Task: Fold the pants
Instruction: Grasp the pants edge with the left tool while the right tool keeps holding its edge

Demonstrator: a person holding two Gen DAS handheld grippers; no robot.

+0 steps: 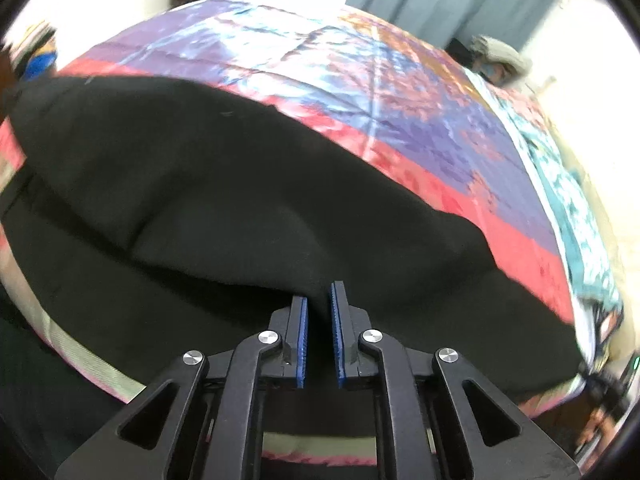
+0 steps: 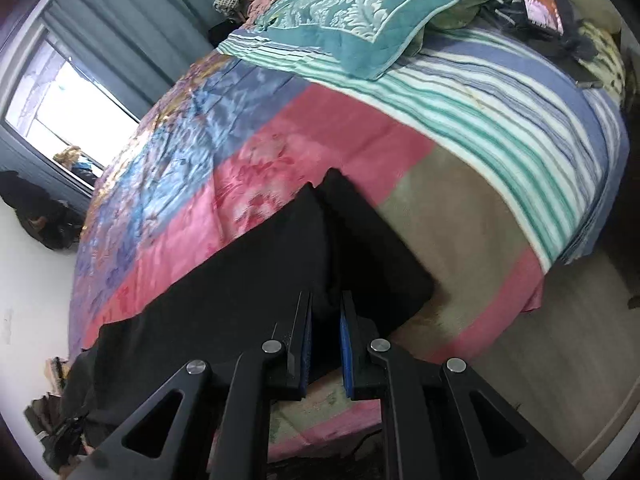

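Both jaws nearly closed, left gripper and right gripper each pinching the pants — soft, limp, probably light — best held by an edge.

Plain black pants lie on a bedspread patterned in mottled purple and blue with a pink-red border and a tan patch. Beyond it are a blanket striped in white, green and lavender, and a teal pillow with a pale damask pattern. The gripper pads are bright blue on black fingers, and the curtains are grey-blue.
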